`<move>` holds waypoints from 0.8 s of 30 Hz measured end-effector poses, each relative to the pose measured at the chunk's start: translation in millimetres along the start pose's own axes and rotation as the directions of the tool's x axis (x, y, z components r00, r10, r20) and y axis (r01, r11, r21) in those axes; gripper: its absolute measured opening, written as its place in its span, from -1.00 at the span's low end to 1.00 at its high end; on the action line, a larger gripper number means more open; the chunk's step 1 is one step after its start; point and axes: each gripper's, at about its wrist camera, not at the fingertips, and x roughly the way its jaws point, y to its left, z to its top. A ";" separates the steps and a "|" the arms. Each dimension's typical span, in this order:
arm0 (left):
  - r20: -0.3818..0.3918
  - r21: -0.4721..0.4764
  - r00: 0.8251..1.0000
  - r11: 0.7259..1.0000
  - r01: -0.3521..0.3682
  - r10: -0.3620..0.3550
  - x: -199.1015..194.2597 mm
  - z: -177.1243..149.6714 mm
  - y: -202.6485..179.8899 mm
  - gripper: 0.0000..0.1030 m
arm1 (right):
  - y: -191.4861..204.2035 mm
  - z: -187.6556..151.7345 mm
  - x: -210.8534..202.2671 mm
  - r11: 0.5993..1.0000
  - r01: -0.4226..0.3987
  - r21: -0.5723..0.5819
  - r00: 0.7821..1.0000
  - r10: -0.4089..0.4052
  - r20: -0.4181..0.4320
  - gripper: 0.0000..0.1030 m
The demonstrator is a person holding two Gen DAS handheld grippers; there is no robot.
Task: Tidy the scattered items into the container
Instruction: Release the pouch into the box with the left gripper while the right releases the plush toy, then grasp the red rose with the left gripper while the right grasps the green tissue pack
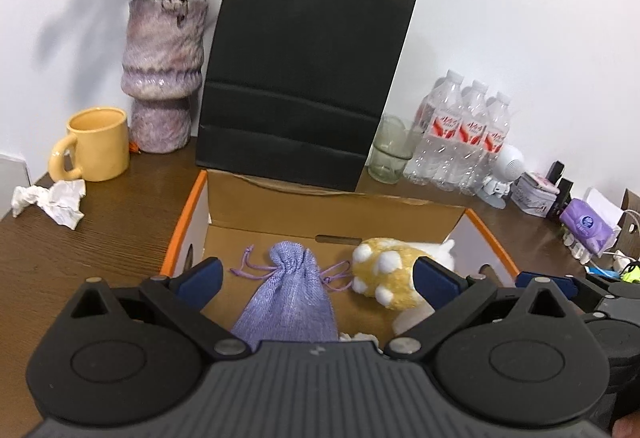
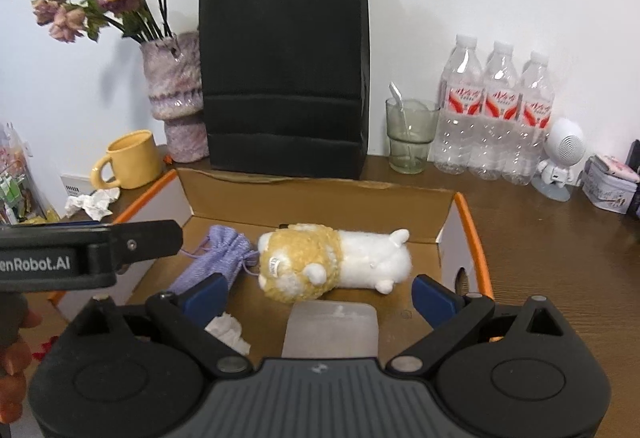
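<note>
left claw (image 2: 80,258) label "enrobot.ai" | bottles (image 2: 496,110) red labels, unreadable

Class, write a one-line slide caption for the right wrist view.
Open right gripper above cardboard box holding plush toy and purple pouch.

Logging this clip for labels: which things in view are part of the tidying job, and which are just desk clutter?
Job:
cardboard box
purple drawstring pouch
plush toy
translucent pack
crumpled tissue

Lying about:
black paper bag
yellow mug
flower vase
water bottles
glass cup
</note>
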 end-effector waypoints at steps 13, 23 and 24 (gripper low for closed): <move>0.034 0.032 0.998 0.998 -0.048 0.047 -82.7 -30.4 30.6 1.00 | -40.2 -48.5 -96.1 0.998 0.058 0.000 0.996 -0.058 0.067 0.92; -0.070 0.031 0.989 0.992 -0.125 0.126 -76.6 -77.7 68.9 1.00 | -62.9 -113.4 -82.2 0.994 0.099 0.049 0.994 -0.097 -0.049 0.92; -0.082 0.029 0.988 0.991 -0.128 0.130 -72.5 -81.4 71.1 1.00 | -64.6 -117.1 -78.4 0.993 0.102 0.059 0.994 -0.098 -0.057 0.92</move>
